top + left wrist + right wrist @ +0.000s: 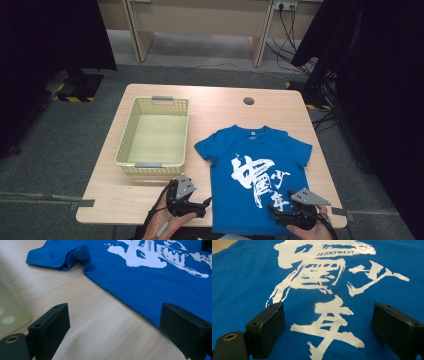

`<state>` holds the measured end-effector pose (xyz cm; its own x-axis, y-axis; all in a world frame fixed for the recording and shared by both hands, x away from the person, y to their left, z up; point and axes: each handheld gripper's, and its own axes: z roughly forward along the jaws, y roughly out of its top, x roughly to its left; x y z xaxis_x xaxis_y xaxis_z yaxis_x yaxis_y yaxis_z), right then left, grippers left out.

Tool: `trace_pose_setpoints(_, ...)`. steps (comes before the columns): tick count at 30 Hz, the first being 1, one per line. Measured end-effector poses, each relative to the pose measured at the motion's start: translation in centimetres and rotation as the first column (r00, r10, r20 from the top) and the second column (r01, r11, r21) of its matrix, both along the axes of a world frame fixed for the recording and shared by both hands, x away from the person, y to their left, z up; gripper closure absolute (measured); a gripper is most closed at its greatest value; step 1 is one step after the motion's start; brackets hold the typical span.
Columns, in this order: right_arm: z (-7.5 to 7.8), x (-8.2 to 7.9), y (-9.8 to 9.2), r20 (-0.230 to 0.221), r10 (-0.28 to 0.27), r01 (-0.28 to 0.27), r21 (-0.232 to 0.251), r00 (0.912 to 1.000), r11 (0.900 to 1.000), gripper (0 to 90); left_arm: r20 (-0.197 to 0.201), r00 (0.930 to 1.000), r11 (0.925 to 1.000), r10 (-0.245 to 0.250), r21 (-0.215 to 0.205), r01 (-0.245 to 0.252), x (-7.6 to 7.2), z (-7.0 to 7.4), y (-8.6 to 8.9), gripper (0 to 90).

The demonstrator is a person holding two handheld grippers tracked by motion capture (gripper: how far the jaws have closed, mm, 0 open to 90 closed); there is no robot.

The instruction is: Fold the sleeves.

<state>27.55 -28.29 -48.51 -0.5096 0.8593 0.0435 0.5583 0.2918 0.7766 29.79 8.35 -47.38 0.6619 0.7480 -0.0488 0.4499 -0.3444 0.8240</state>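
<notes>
Blue shirt (252, 172) lies flat on the counter (220, 102), light and floppy, between both spread, empty tools, left (192, 206) just beside its hem, right (285, 216) over it — best pinched at the bottom corners.

Wooden table (220, 102): yellow basket (155, 131), blue T-shirt (252, 175).
</notes>
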Motion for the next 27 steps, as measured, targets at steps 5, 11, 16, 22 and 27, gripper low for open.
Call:
trace_pose_setpoints(5, 0.0, 0.0, 0.0, 0.001, 0.001, -0.001, -0.003, 1.0000, 1.000, 12.0, 0.001, 1.0000, 0.9999, -0.007, 0.007, 0.007, 0.6, 0.2, -0.7, 8.9)
trace_pose_setpoints(11, -0.1, 0.0, 0.1, 0.005, 0.003, -0.003, -0.014, 1.0000, 1.000, 11.6, -0.007, 1.0000, 0.9999, 0.003, 0.013, -0.003, 1.7, 0.3, -1.4, 8.2)
trace_pose_setpoints(16, -0.1, 0.0, 0.1, 0.006, 0.005, -0.005, -0.017, 1.0000, 1.000, 11.6, -0.013, 0.9998, 0.9997, 0.014, 0.021, -0.013, 2.8, 0.2, -2.3, 7.9)
trace_pose_setpoints(22, -0.1, 0.0, 0.0, 0.011, 0.002, -0.002, -0.038, 0.9999, 0.999, 11.6, 0.001, 0.9994, 0.9985, 0.035, 0.043, -0.035, 4.0, 0.4, -3.3, 8.0)
trace_pose_setpoints(27, -0.1, 0.0, 0.0, 0.008, -0.003, 0.003, -0.041, 1.0000, 0.999, 11.6, 0.031, 0.9968, 0.9939, 0.074, 0.079, -0.076, 4.9, 0.6, -4.1, 8.1)
